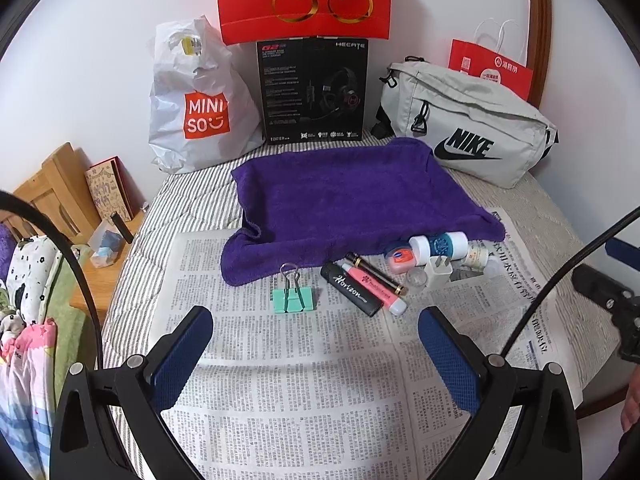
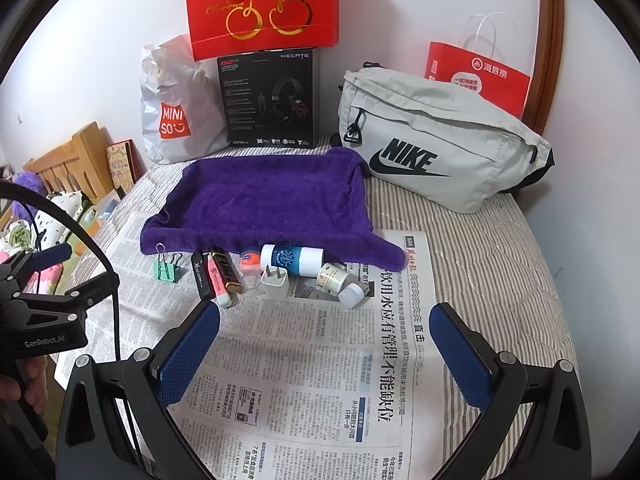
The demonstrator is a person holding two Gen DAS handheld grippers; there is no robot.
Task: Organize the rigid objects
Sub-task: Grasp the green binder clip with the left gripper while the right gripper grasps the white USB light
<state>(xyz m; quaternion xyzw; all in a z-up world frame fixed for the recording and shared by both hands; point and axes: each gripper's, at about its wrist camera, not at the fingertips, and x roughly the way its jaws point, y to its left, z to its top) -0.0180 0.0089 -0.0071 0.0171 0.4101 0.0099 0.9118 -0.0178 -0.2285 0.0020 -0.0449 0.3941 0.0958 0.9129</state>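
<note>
Two blue-padded grippers of mine, the left gripper (image 1: 315, 330) and the right gripper (image 2: 325, 324), hang with fingers spread wide apart over the spread sheets of printed newspaper (image 1: 296, 392), neither touching anything. At my left gripper's twelve o'clock the mint-green metal binder clip (image 1: 293, 299) stands alone, with the black Horizon-lettered lighter (image 1: 353, 290) and pink tube (image 1: 374, 289) side by side at one o'clock. Just beyond, the white wall charger plug (image 2: 274, 281) and blue-and-white capped bottle (image 2: 291, 258) sit at the near hem of the purple terry towel (image 1: 344, 196).

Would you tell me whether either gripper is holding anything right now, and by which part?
Nothing is held: the left gripper and right gripper are both open above the newspaper.
</note>
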